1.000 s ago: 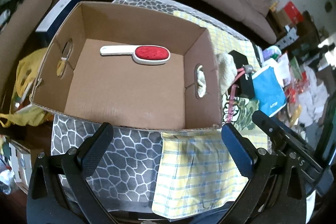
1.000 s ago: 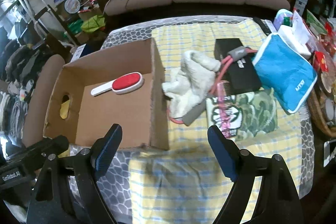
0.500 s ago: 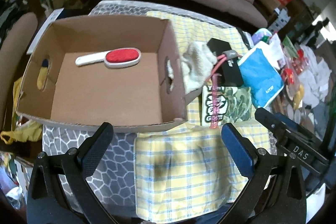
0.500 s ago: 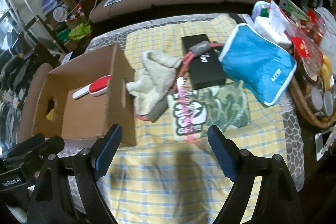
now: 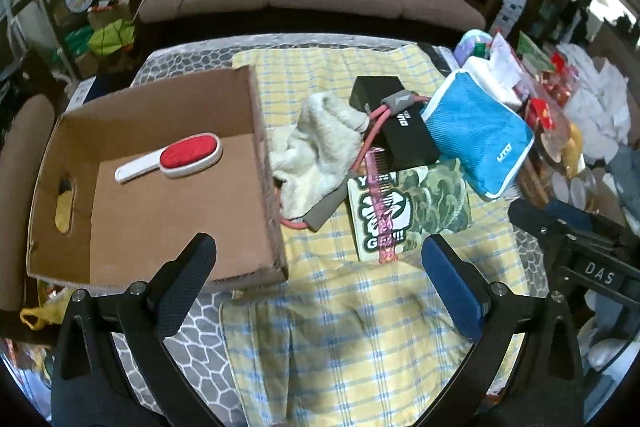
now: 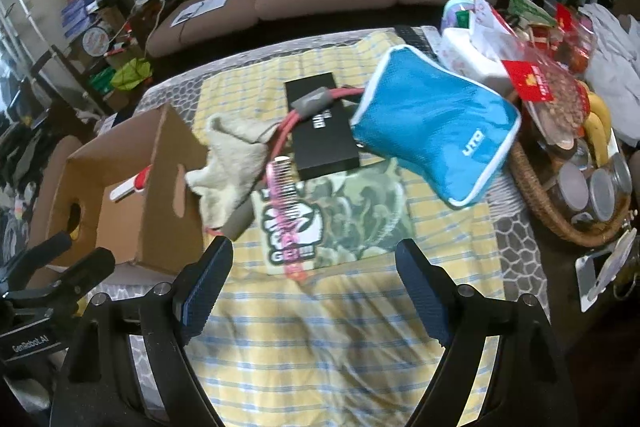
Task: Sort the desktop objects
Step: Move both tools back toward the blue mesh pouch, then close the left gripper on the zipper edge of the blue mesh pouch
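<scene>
Both grippers hang over the near edge of the table with nothing in them: the left gripper (image 5: 318, 267) has its jaws spread wide over the yellow checked cloth (image 5: 352, 339), and the right gripper (image 6: 314, 273) stands just as wide above the same cloth, so I'd say the person is between pick-ups and choosing the next thing. The cardboard box (image 5: 256, 131) sits at the table's left end, open side up, which makes it the obvious collecting place; the red lint brush (image 5: 172, 157) already lies on its floor toward the far wall. The rest waits in a heap toward the middle and right of the table: a cream towel (image 5: 320, 147) slumped against the box's right wall, a pink resistance band (image 5: 376, 123) looped over a black box (image 5: 400, 131), a blue pouch (image 6: 436, 131) leaning across that box, and a pink comb (image 6: 286, 203) lying on a green printed book (image 6: 352, 215) nearest the near edge (the comb looks the easiest to lift). Compared with a second ago, the left view has slid off the box, which then filled it, and now takes in the heap; the right view has likewise swung along the table toward the basket (image 6: 532, 195) at the right edge, while the objects themselves lie where they did.
</scene>
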